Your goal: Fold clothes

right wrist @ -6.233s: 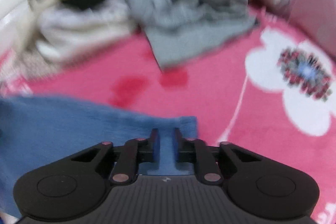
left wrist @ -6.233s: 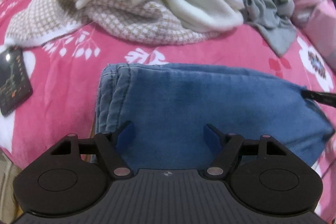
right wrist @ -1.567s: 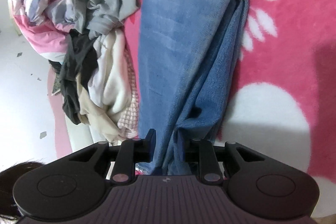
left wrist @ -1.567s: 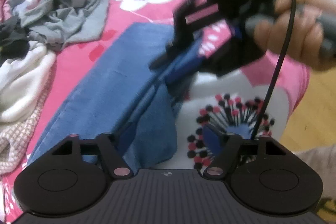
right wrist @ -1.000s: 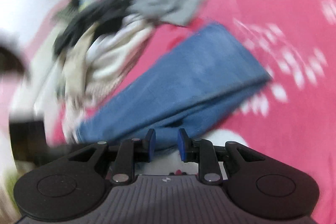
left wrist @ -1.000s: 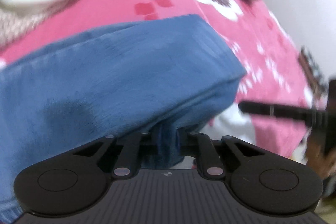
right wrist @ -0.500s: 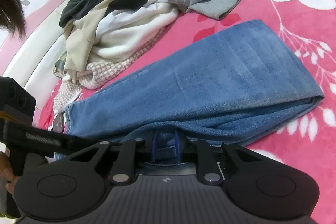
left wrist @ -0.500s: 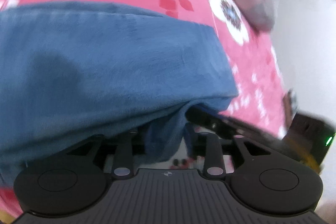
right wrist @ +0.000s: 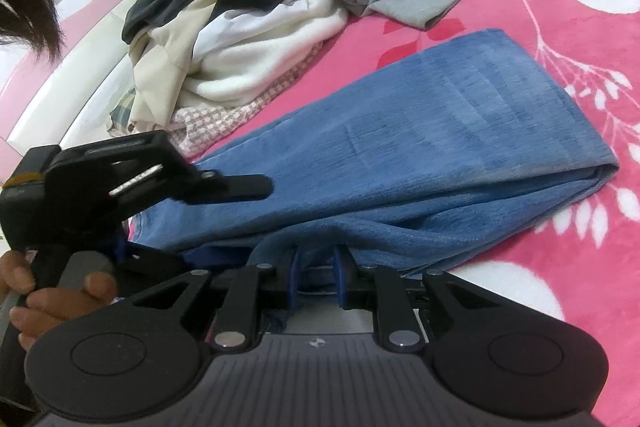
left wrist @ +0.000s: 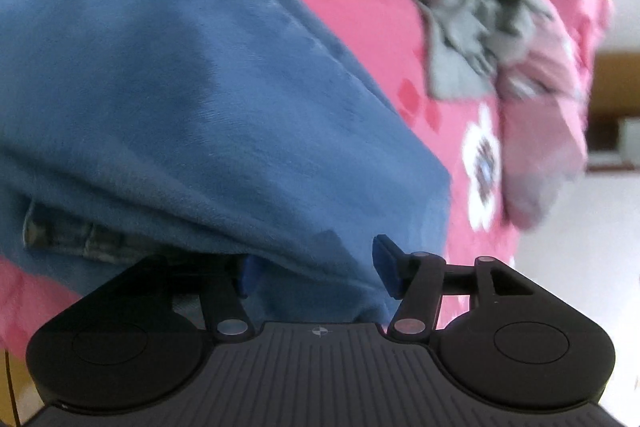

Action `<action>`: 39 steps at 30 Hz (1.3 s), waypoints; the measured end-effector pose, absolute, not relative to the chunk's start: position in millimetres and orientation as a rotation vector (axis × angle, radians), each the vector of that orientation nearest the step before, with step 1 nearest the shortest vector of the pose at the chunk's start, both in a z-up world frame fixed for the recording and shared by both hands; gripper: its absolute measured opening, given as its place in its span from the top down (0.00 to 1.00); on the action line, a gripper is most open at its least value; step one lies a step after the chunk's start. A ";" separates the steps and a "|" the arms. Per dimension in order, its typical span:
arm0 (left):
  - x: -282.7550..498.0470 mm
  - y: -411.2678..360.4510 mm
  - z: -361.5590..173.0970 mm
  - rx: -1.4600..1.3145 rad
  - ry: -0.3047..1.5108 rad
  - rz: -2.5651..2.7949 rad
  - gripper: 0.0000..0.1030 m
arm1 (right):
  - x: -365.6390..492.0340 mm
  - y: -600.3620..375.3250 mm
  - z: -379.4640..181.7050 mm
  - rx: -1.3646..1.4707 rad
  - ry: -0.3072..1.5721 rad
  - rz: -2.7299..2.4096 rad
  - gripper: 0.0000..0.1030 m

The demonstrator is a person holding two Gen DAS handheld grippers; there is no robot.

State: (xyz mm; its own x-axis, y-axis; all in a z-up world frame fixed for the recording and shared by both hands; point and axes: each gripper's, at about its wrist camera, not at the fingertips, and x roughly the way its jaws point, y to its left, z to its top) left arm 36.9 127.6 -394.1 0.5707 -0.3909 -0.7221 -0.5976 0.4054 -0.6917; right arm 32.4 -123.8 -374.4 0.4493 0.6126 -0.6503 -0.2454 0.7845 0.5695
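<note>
Pink floral bedspread (right wrist: 560, 75) fills the scene, and folded jeans (right wrist: 420, 131) lie across it, doubled over lengthwise with the fold at the far right end. Behind them sits a heap of unfolded clothes (right wrist: 256, 39): a grey top, something black, cream and white pieces and a checked knit, all close to the jeans but not on them.

Over to the right gripper (right wrist: 316, 275): its blue pads are pinched tight on a bunched edge of the denim at the near side, with fabric plainly between them.

The left gripper (left wrist: 316, 267) is in view from its own camera, and its jaws have just been opening. The blue pads stand apart, denim lying loose between and over them, the left pad half buried under the cloth and the right pad clear of it. So that one has let go. From the right wrist view the same gripper shows at the left (right wrist: 224, 187), held by a hand (right wrist: 44, 295), one finger lying over the top layer of the jeans near the waistband end.
</note>
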 end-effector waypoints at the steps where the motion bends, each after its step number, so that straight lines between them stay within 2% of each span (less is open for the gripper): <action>1: 37.1 125.3 -394.5 -1.222 1.008 0.201 0.47 | 31.5 -124.3 -374.1 0.430 0.968 0.550 0.82; 5: 36.2 122.8 -395.1 -1.246 0.989 0.307 0.61 | 27.9 -126.4 -372.6 0.438 0.961 0.546 0.81; 7: 34.6 122.5 -394.5 -1.243 0.979 0.344 0.79 | 28.1 -125.1 -372.3 0.439 0.953 0.554 0.81; 11: 32.0 122.9 -385.2 -1.237 0.898 0.299 0.89 | 33.3 -118.7 -374.2 0.430 0.934 0.564 0.81; 21: 16.5 120.4 -376.7 -1.209 0.814 0.186 0.93 | 51.3 -107.7 -393.3 0.452 0.941 0.535 0.82; 30: 1.2 114.9 -375.8 -1.074 0.847 0.137 0.93 | 57.1 -109.9 -404.8 0.582 0.956 0.436 0.83; 34: -2.7 112.0 -387.0 -1.008 0.889 0.142 0.91 | 49.0 -127.4 -410.2 0.683 0.948 0.387 0.84; 39: -3.6 110.7 -389.1 -0.944 0.903 0.126 0.88 | 30.3 -164.8 -396.2 0.651 0.929 0.330 0.83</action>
State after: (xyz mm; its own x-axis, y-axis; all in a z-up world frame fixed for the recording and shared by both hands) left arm -3.6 110.7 -389.1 0.6406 -0.2757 -0.7167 -0.4612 0.6081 -0.6461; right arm 30.3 -164.8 -396.2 0.5678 0.5273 -0.6321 0.0101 0.7634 0.6459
